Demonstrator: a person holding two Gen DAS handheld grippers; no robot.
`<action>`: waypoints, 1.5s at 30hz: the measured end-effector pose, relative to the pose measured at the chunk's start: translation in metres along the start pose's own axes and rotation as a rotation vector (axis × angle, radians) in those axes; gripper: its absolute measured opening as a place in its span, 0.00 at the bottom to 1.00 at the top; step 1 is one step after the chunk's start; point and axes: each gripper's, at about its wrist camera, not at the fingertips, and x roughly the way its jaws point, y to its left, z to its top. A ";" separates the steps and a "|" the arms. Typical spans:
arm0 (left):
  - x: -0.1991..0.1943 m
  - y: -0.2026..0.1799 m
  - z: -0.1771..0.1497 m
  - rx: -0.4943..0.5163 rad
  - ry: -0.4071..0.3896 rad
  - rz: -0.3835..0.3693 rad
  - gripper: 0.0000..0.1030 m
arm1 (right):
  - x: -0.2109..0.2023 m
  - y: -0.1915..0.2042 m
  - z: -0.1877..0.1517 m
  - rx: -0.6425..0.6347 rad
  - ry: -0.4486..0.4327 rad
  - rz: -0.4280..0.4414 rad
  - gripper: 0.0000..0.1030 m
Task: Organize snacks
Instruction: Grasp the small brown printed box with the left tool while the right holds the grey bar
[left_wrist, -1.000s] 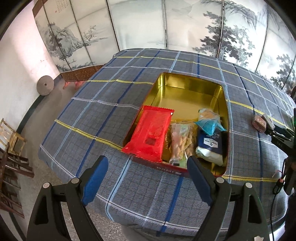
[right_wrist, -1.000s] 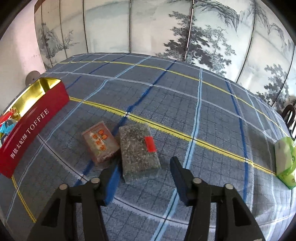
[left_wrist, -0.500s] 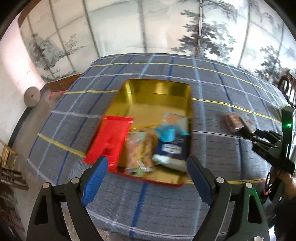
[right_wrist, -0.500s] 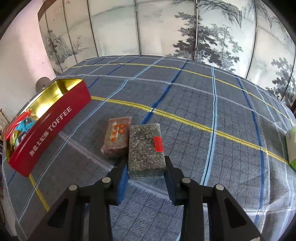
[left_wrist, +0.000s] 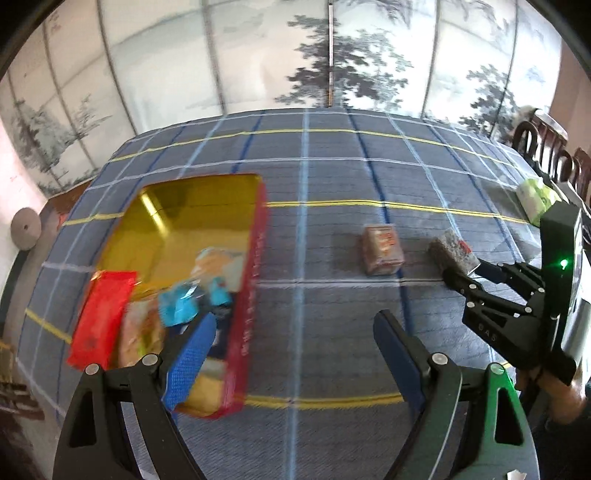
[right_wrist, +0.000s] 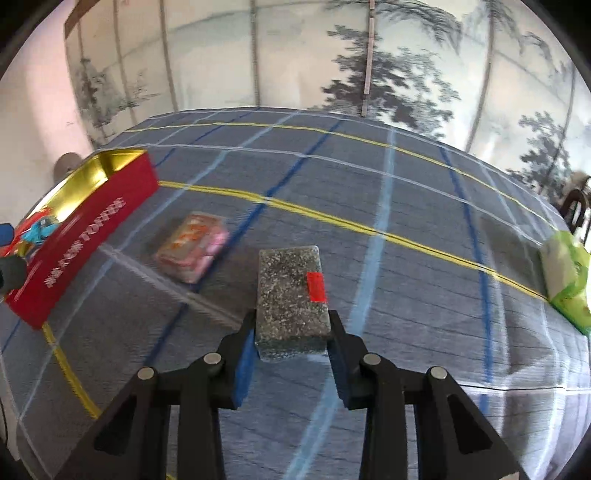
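Right gripper: pressed in on the near end of the speckled grey block, pinching it by its two long sides; most of the block juts out beyond the pads.
Left gripper: spread wide, nothing between the jaws, hovering over the bench just right of the red tin.
Speckled grey block: in the right gripper's pinch, apparently just off the checked cloth (I cannot tell for sure).
Pink-orange packet: lies loose on the bench between the block and the tin, not yet picked up.
Red tin: open, gold inside, already holding a red packet, a blue-wrapped snack and others crowded at its near end.
Risk, grip: only the block's end is caught, so it may droop or twist out on the way to the tin.
Risk, placing: the tin's near end is full, so a drop there could leave the block perched on the pile.
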 end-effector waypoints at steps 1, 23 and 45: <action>0.003 -0.004 0.001 0.007 0.003 -0.008 0.82 | 0.000 -0.006 0.000 0.010 0.000 -0.011 0.35; 0.037 -0.048 0.009 0.105 -0.004 -0.022 0.82 | 0.002 -0.086 -0.003 0.196 0.010 -0.162 0.35; 0.072 -0.064 0.040 0.071 0.025 -0.112 0.61 | 0.002 -0.089 -0.004 0.194 0.010 -0.157 0.36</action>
